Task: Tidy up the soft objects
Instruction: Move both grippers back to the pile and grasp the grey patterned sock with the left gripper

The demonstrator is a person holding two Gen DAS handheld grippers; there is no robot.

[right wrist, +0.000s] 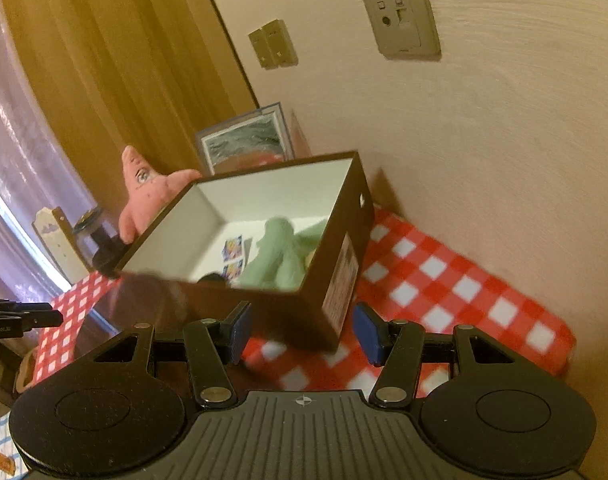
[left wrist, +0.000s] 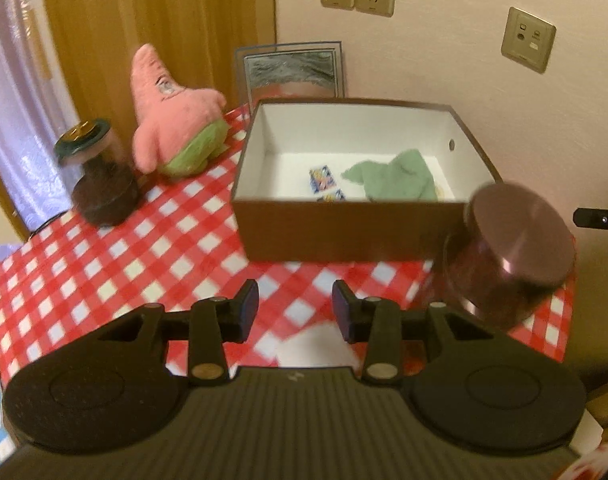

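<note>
Holding both grippers over the near edge of the table, I have nothing in either one. My left gripper (left wrist: 295,307) stands partly open with only checked cloth showing between its pads, and my right gripper (right wrist: 302,330) is parted a little wider, also bare, with the near corner of the box just beyond its tips.

That brown box (left wrist: 345,232) sits open on the red checked tablecloth (left wrist: 104,280), white inside. A green soft toy (left wrist: 395,176) already lies in it, beside a few small printed cards (left wrist: 323,179) on the floor of the box. The pink star plush (left wrist: 172,116) is not put away yet: it stands upright on the cloth to the left of the box, near the back of the table and well apart from my pads.

I judge the plush is my next job, and the reach has hazards. A dark jar with a green lid (left wrist: 98,174) stands just beside the plush on its left, so a wide swing of the left gripper could knock it over. A round metal tin (left wrist: 511,254) is close to the box's right front corner, near the table edge; a careless nudge from either gripper could send it off. The box looks light, so bumping its wall while lowering the plush could shove it. A shallow pinch on the fluffy plush may slip.
</note>
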